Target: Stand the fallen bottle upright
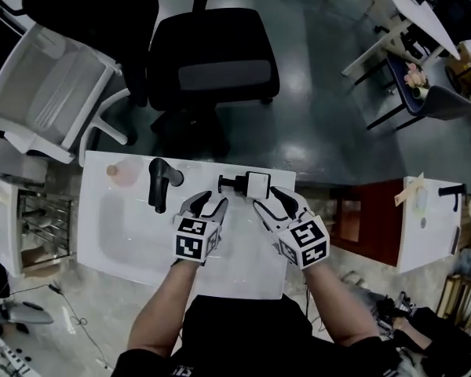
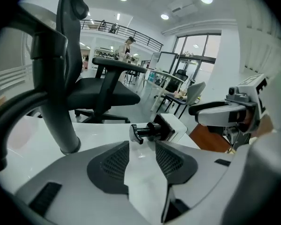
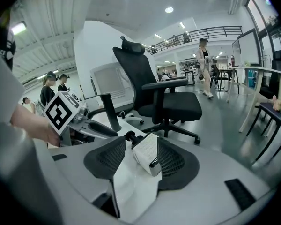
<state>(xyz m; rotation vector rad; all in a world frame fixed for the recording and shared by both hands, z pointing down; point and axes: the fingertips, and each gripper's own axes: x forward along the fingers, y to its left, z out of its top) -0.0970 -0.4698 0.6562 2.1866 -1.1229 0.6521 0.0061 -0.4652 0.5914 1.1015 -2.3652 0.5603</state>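
Head view: the bottle (image 1: 255,184) lies flat on the desk (image 1: 125,234), long axis side to side, pump pointing left. Left gripper view: left gripper (image 2: 142,149) fingers apart, bottle just beyond their tips. Right gripper view: right gripper (image 3: 141,144) fingers spread, bottle between them (closer to the right one), unclamped.

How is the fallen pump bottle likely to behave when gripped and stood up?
The bottle looks flat-sided, so it probably won't roll. Its smooth walls may slip. The protruding black pump could make it top-heavy upright.
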